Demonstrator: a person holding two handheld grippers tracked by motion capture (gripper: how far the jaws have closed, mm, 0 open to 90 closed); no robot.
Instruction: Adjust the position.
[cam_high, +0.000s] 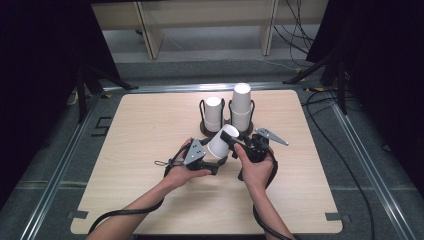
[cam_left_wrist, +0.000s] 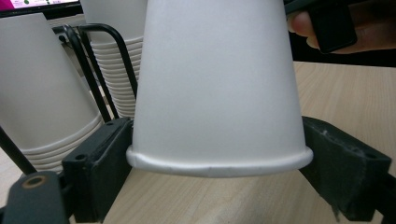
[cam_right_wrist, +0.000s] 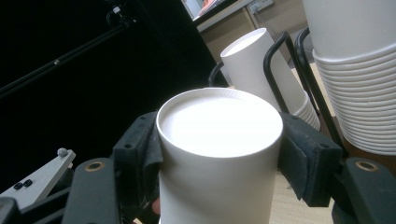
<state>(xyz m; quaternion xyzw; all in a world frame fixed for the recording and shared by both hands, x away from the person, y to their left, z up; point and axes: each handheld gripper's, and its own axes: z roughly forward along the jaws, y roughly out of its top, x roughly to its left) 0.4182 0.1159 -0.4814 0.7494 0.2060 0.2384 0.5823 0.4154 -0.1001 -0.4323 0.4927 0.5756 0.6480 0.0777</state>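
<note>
A single white paper cup (cam_high: 220, 141) is held tilted, bottom up, above the middle of the wooden table (cam_high: 145, 135). My left gripper (cam_high: 215, 156) is shut on it near its rolled rim (cam_left_wrist: 219, 164), with a pad (cam_left_wrist: 105, 158) on each side. My right gripper (cam_high: 235, 142) is shut on the same cup near its closed base (cam_right_wrist: 219, 122); its pads (cam_right_wrist: 303, 158) press the wall. Just behind stand two stacks of white cups in black wire holders: a shorter stack (cam_high: 213, 114) and a taller one (cam_high: 241, 107).
The wire holders' uprights (cam_left_wrist: 95, 65) rise close behind the held cup. The stacks appear in the right gripper view too (cam_right_wrist: 359, 70). Black curtains flank the table, and a pale shelf unit (cam_high: 150, 30) and floor cables (cam_high: 320, 100) lie beyond its far edge.
</note>
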